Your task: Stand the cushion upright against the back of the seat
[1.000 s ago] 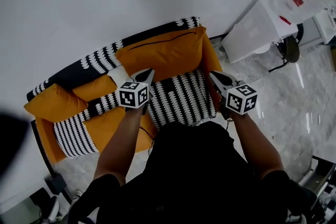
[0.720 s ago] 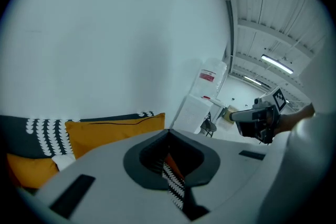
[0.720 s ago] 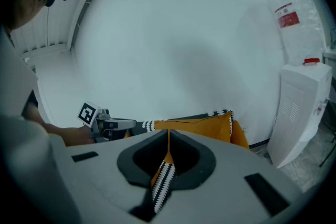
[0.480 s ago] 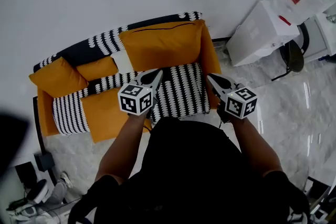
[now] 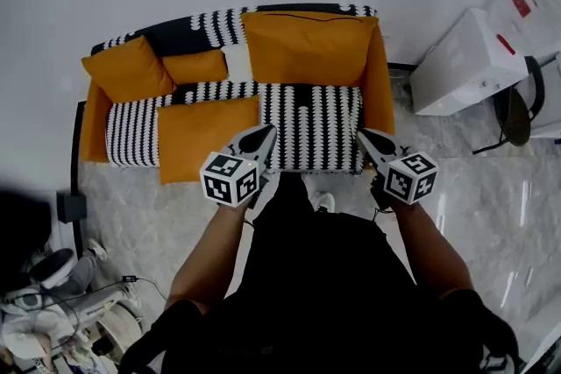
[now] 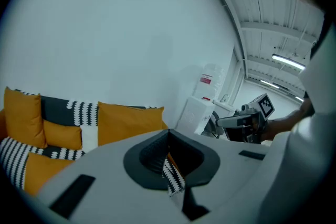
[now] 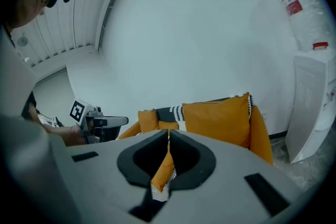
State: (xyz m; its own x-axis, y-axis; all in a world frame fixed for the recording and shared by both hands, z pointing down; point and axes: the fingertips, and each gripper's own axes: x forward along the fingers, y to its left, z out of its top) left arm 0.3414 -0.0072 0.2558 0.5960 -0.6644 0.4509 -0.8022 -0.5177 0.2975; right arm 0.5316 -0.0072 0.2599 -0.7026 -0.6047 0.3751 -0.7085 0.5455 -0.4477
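The large orange cushion (image 5: 307, 48) stands upright against the back of the black-and-white striped sofa (image 5: 316, 127), at its right end. It also shows in the left gripper view (image 6: 128, 120) and the right gripper view (image 7: 218, 115). A second orange cushion (image 5: 210, 136) lies flat on the seat. My left gripper (image 5: 266, 132) and right gripper (image 5: 364, 136) hover over the sofa's front edge, apart from the cushions. Both are shut with nothing in them. The shut jaws show in each gripper view (image 6: 168, 136) (image 7: 168, 136).
Two smaller orange cushions (image 5: 127, 70) (image 5: 197, 66) lean at the sofa's left end. A white cabinet (image 5: 465, 61) and a dark chair (image 5: 513, 114) stand to the right. A marble floor (image 5: 140, 215) runs in front, with gear (image 5: 53, 276) at the lower left.
Both grippers have drawn back from the upright cushion to the sofa's front edge. The whole sofa now sits further up in the head view.
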